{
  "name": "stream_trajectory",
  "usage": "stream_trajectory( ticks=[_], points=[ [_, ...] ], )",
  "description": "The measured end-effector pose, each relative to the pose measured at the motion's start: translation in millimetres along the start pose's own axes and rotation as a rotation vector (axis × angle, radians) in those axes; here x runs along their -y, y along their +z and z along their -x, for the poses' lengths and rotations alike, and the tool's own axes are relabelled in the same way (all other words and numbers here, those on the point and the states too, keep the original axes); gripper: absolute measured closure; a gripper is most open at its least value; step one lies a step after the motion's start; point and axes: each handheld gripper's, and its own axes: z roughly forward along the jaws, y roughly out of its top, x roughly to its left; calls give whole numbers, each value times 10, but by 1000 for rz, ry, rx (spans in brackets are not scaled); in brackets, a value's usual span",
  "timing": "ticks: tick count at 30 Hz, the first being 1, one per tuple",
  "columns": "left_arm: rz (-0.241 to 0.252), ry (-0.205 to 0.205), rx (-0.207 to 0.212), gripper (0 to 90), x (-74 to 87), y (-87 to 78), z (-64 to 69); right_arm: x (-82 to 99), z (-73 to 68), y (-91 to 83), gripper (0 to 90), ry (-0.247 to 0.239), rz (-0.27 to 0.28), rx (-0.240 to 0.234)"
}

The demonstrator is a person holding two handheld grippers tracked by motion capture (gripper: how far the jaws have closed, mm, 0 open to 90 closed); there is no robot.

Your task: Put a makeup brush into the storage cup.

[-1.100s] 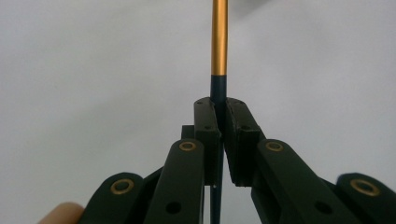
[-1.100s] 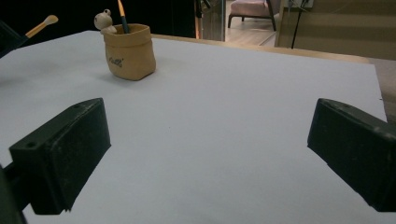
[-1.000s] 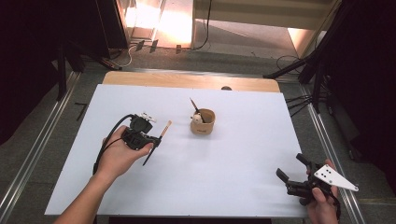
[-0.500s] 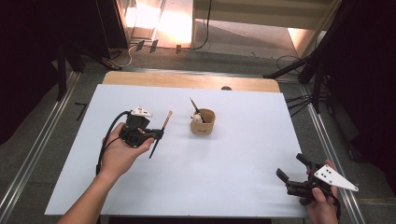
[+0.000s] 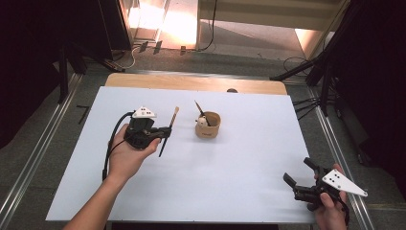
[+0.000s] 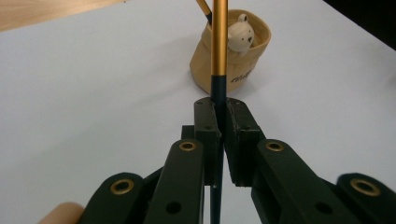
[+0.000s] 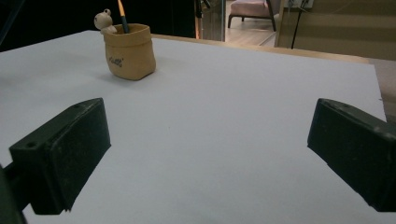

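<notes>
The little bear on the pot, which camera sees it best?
The left gripper view: the bear is close, facing the camera over the pot's rim. In the right gripper view it is small and sideways; in the high view, a pale dot.

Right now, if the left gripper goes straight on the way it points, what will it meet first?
Probably the tan holder with the small bear figure. The left gripper, its jaws shut on the pen, points at it, with bare white table between. Depth is hard to judge.
</notes>
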Motion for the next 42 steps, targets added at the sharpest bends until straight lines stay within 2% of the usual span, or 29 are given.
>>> stream_trajectory(
  ticks=[12,28,35,42],
  points=[
    [127,2,4,854,-27,-30,29,4,-5,3,0,4,-4,0],
    [258,-17,35,854,-79,-26,32,6,-8,10,0,4,-4,-5],
    [300,-2,45,854,-115,-20,55,9,-6,14,0,-2,-6,-6],
    [336,-7,59,854,-155,-19,56,12,-2,16,0,-2,-5,-6]
  ],
)
